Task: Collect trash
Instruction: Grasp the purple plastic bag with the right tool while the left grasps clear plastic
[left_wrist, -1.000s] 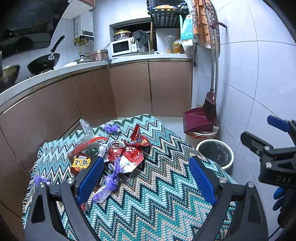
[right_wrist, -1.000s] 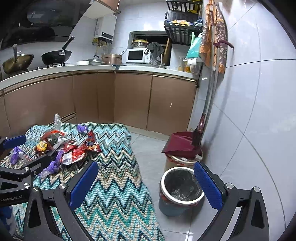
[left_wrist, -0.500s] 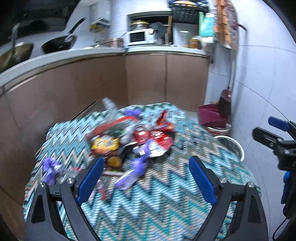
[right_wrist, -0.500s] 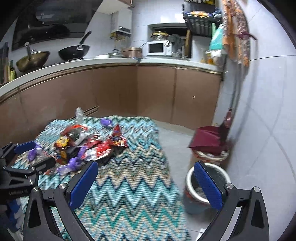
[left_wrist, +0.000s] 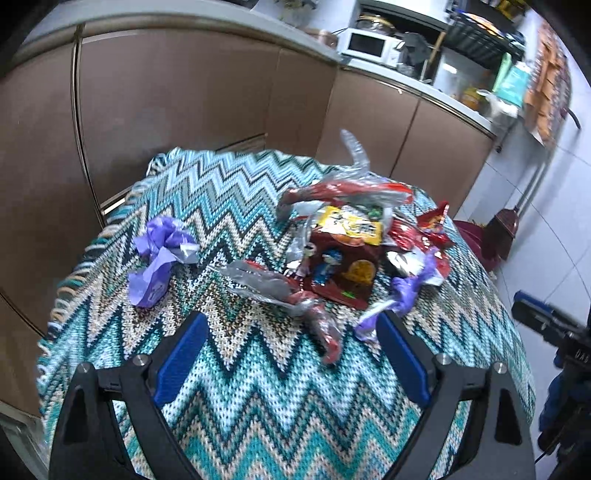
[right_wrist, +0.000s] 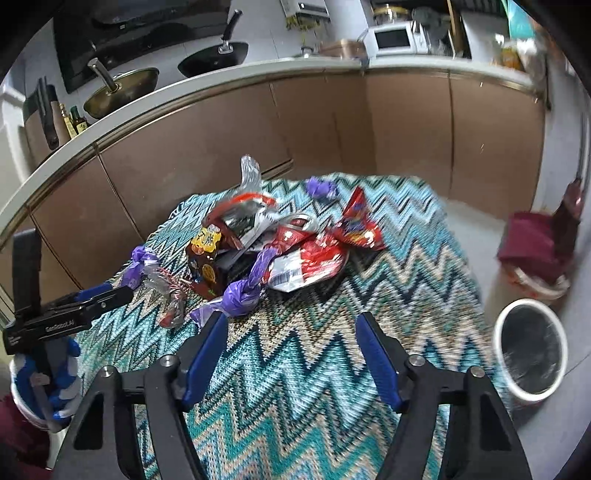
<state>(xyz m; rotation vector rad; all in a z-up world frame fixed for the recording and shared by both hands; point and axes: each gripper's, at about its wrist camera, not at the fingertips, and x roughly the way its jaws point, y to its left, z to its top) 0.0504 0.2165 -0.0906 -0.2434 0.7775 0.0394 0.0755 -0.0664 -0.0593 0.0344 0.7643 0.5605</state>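
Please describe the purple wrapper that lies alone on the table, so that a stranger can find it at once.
Find the table under the zigzag cloth and the wrapper pile on it. Toward the cabinet side of that pile, apart from it, lies the crumpled purple wrapper. Unlike the other purple pieces, it touches no red packet.

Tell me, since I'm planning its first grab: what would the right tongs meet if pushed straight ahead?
Probably the twisted purple wrapper at the pile's near edge, just beyond the left finger; depth is unclear.

Small kitchen: curved white counter (right_wrist: 229, 77) over brown cabinet doors (right_wrist: 406, 129), far side. Wok (right_wrist: 122, 90) and black pan (right_wrist: 214, 61) left, white microwave (right_wrist: 393, 37) right. White tiled wall (left_wrist: 554, 229) right, pale floor (right_wrist: 476, 236). Zigzag teal cloth (right_wrist: 295, 369) covers near table.
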